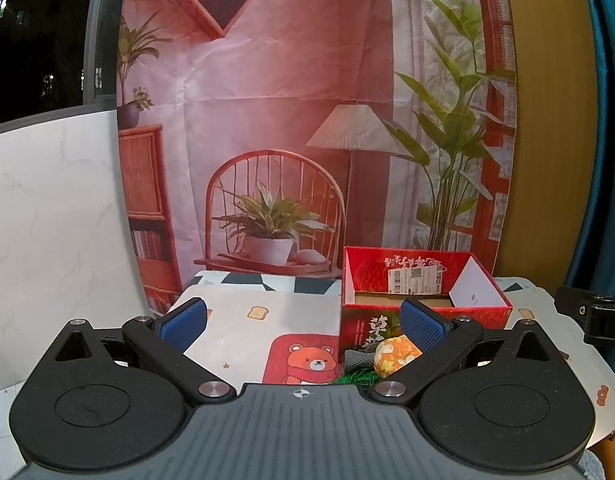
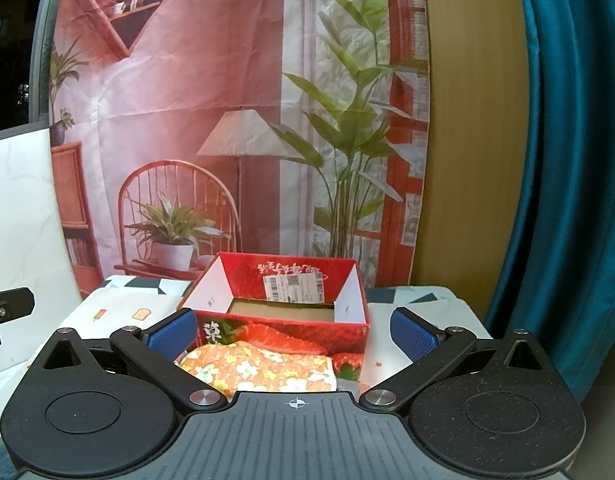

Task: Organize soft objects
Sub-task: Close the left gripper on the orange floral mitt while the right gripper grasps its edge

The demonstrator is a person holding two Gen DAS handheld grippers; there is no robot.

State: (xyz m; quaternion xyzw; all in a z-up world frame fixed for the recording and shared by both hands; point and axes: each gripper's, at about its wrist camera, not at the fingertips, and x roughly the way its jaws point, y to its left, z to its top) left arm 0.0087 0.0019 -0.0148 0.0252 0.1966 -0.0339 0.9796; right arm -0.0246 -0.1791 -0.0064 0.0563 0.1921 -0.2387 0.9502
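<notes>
A bench [image 1: 243, 332] covered with a pale cloth printed with toast slices, an ice lolly and a red panel showing a cartoon bear [image 1: 312, 360] fills the foreground. Behind it hangs a creased backdrop [image 1: 267, 100] picturing a pink room with a rattan chair, a lamp, shelves and potted plants. A white marble-look panel [image 1: 47, 220] stands at the left, a wooden wall [image 2: 475, 140] and a teal curtain [image 2: 567, 160] at the right.

An open red cardboard box [image 2: 283, 320] with a strawberry print and a shipping label inside its far wall sits on the cloth; only its brown floor shows inside.

Just in front of the box lies an orange soft toy with white flowers [image 2: 263, 370], with green fringe [image 1: 357, 378] and a grey piece [image 1: 357, 358] beside it.

The left gripper [image 1: 303, 326] is spread wide and empty, the toy behind its right finger. The right gripper [image 2: 293, 338] is also wide and empty, with the toy between its fingers.
</notes>
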